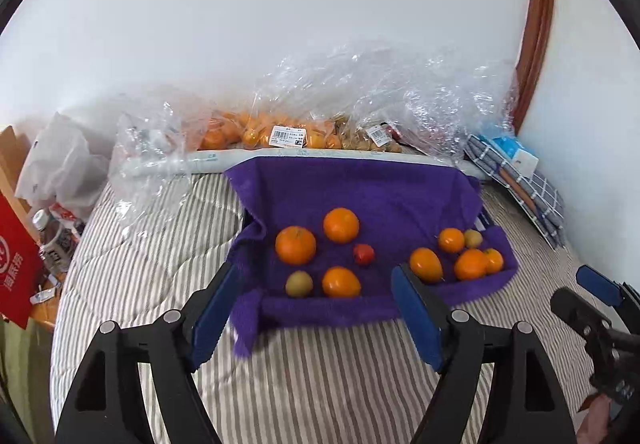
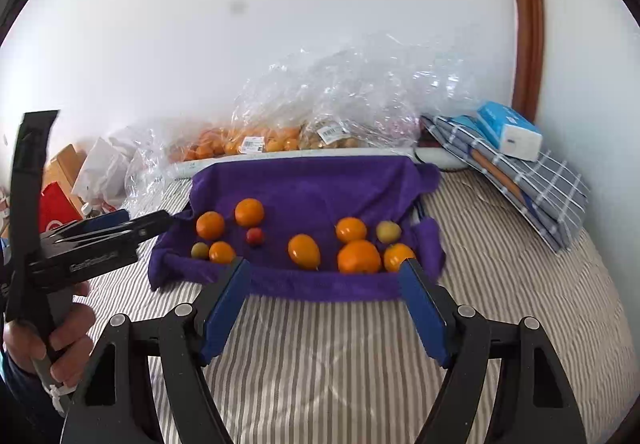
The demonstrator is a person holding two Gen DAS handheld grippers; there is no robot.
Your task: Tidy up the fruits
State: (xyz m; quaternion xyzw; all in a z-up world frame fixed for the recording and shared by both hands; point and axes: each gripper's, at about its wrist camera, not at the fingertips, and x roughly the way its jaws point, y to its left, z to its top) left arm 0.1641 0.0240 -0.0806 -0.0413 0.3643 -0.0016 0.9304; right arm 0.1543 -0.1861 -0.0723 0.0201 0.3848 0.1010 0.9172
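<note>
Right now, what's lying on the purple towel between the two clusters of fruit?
Only bare purple towel between the small red fruit and the oval orange fruit; the right wrist view shows it.

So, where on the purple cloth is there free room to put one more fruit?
The back half of the purple cloth, behind both fruit groups, is bare. A narrower gap runs between the small red fruit and the oval orange fruit. The right group around the biggest orange is crowded.
</note>
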